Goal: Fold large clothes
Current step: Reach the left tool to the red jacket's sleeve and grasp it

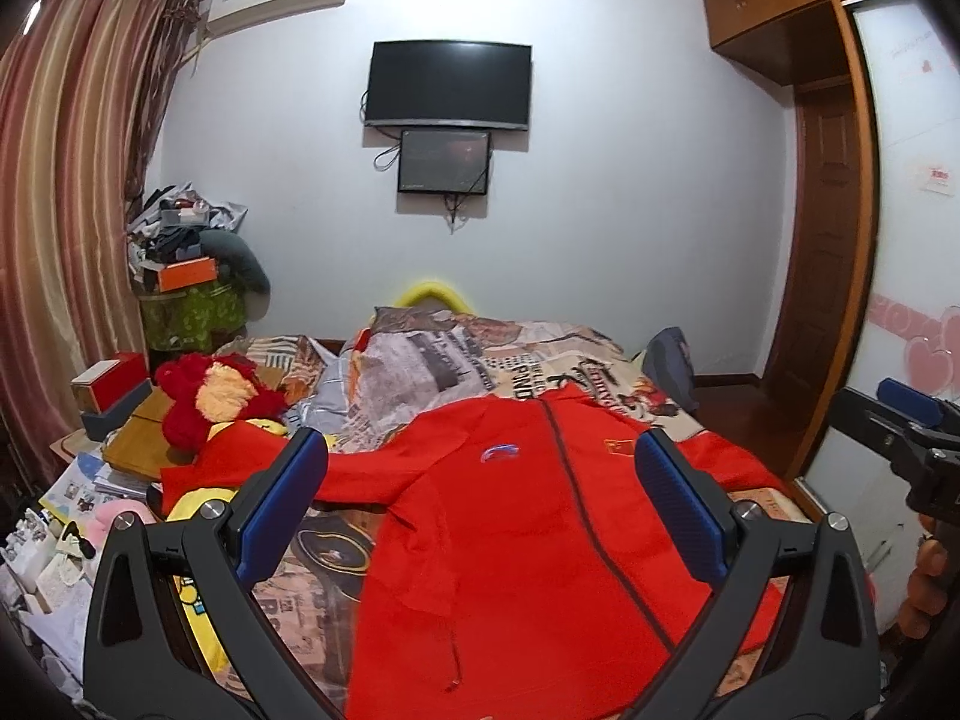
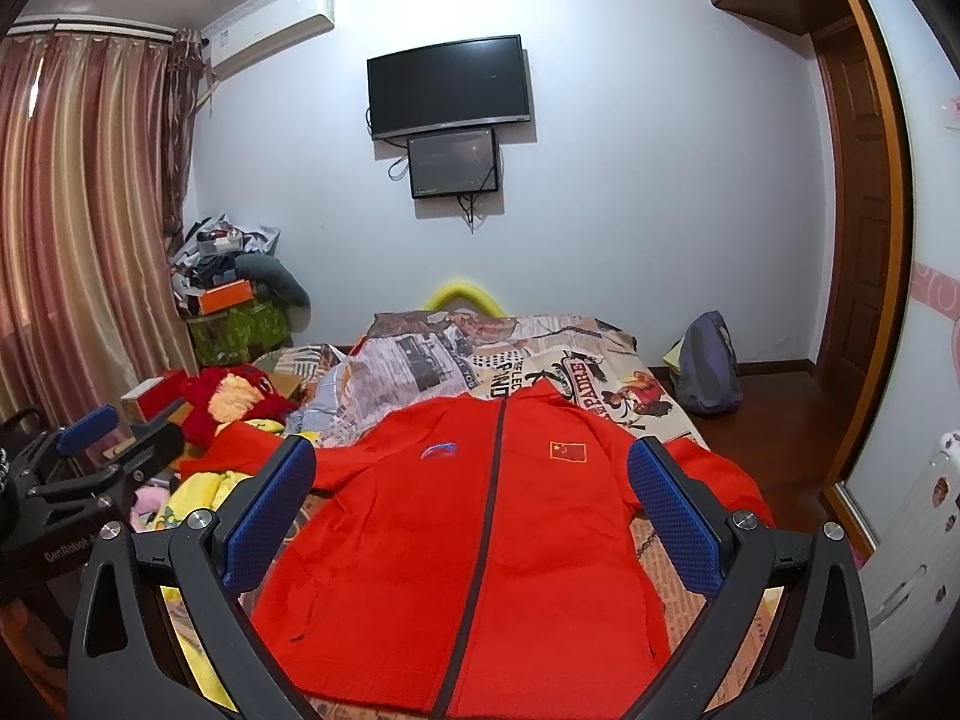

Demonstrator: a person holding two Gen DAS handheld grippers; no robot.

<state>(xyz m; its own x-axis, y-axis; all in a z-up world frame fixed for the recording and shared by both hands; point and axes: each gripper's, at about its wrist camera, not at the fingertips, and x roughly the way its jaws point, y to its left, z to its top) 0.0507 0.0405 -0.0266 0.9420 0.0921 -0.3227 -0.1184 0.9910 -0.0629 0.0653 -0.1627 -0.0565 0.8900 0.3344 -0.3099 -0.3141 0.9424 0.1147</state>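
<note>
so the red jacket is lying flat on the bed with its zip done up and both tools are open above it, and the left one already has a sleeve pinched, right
Not quite. The left tool holds nothing: the left wrist view shows its jaws wide apart with no cloth between them. The rest stands: the red jacket lies flat on the bed, zipped, and the right tool is open too.

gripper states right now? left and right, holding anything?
Left gripper: open, blue-padded fingers spread wide, holding nothing; it hovers over the red zip-up jacket laid on the bed.
Right gripper: open, empty, above the same jacket.
</note>
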